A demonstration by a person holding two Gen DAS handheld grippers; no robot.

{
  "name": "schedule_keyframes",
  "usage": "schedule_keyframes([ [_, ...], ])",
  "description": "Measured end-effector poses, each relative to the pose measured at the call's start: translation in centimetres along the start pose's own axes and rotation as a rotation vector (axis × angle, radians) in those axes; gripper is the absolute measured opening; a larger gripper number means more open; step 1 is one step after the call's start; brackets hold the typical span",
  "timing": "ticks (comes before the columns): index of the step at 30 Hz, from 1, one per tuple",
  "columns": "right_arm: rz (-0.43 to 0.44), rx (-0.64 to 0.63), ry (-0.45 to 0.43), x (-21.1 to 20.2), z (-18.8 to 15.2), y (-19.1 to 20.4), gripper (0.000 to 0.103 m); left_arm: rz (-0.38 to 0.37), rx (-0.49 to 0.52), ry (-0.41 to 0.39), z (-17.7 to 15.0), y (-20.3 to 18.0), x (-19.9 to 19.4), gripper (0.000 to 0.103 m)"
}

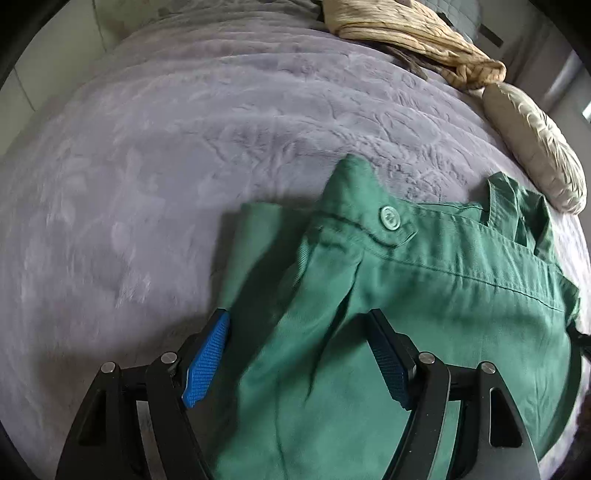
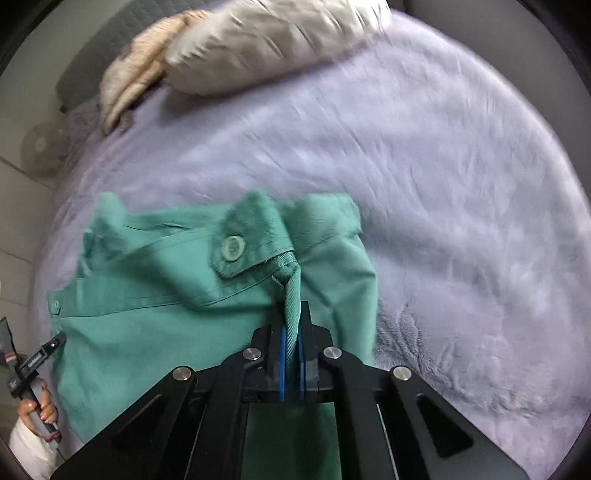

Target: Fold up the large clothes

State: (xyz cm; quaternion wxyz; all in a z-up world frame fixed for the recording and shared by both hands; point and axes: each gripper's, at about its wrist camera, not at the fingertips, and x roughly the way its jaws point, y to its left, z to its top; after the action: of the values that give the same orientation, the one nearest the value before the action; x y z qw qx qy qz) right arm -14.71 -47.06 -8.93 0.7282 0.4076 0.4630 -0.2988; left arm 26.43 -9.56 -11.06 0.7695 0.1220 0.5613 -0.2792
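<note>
Left wrist view shows the left gripper (image 1: 299, 354) pointing steeply down over a pair of green trousers (image 1: 406, 314) spread on a grey plush bedspread (image 1: 166, 166). Its jaws stand wide apart; the blue pads (image 1: 205, 363) flank a ridge of green cloth but neither presses on it, so nothing is held. The trousers fill the picture from 3 o'clock round to 6 o'clock. Their waistband runs toward 3 o'clock, with a pale green button (image 1: 388, 218) on its tab just right of the picture's centre and belt loops (image 1: 517, 210) standing up further along. At 1 o'clock, a tan crumpled garment (image 1: 406, 33) lies at the far end of the bed, and a beige pillow (image 1: 535, 147) lies at 2 o'clock, close to the trousers' belt loops but apart from them.

In the right wrist view, the right gripper (image 2: 291, 354) has its jaws closed tight on a twisted strip of the trousers (image 2: 147, 332), which rises from the pads toward the button tab (image 2: 236, 254) just above the centre. The rest of the green cloth lies from the centre out to 8 o'clock. At 8 o'clock, at the picture's edge, a person's hand (image 2: 37, 410) in a white sleeve (image 2: 26, 446) grasps the handle of the other tool, beside the trousers' edge. The bedspread (image 2: 443, 184) fills the right half, and the pillow (image 2: 266, 40) sits at 12 o'clock with the tan garment (image 2: 140, 74) at 11 o'clock.
</note>
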Motion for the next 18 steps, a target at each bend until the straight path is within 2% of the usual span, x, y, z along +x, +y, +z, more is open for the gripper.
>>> schedule_keyframes([
  [2,0.0,0.011,-0.019,-0.3,-0.2,-0.1,0.007,-0.002,0.026,0.004,-0.4,0.5,-0.8,0.076],
  [3,-0.003,0.021,-0.022,-0.7,-0.4,-0.1,0.014,-0.007,0.049,0.005,-0.9,0.8,-1.4,0.076],
  [6,-0.052,0.038,-0.052,-3.2,-1.7,0.4,0.023,-0.047,0.072,0.036,-2.3,2.1,-2.7,0.076],
  [7,-0.044,0.03,-0.073,-4.3,-2.4,0.8,0.026,-0.066,0.071,0.051,-2.8,2.4,-3.0,0.076],
  [8,-0.013,0.015,-0.096,-5.7,-3.6,1.7,0.036,-0.092,0.069,0.073,-3.4,2.8,-3.3,0.076],
  [9,0.012,0.004,-0.105,-6.5,-4.7,2.5,0.054,-0.112,0.068,0.092,-4.1,3.2,-3.5,0.076],
  [10,0.061,-0.007,-0.105,-7.5,-6.1,3.6,0.063,-0.13,0.07,0.114,-4.9,3.5,-3.6,0.076],
  [11,0.135,-0.021,-0.09,-8.1,-7.6,4.7,0.068,-0.143,0.075,0.132,-5.6,3.7,-3.7,0.076],
  [14,0.355,-0.034,0.029,-7.9,-11.8,8.2,0.068,-0.172,0.092,0.172,-7.6,4.2,-3.7,0.076],
  [15,0.45,-0.023,0.102,-7.1,-13.9,9.8,0.068,-0.182,0.093,0.181,-8.2,4.3,-3.7,0.076],
  [18,0.581,0.039,0.278,-3.8,-18.7,12.9,0.069,-0.234,0.078,0.201,-9.2,4.6,-3.8,0.076],
])
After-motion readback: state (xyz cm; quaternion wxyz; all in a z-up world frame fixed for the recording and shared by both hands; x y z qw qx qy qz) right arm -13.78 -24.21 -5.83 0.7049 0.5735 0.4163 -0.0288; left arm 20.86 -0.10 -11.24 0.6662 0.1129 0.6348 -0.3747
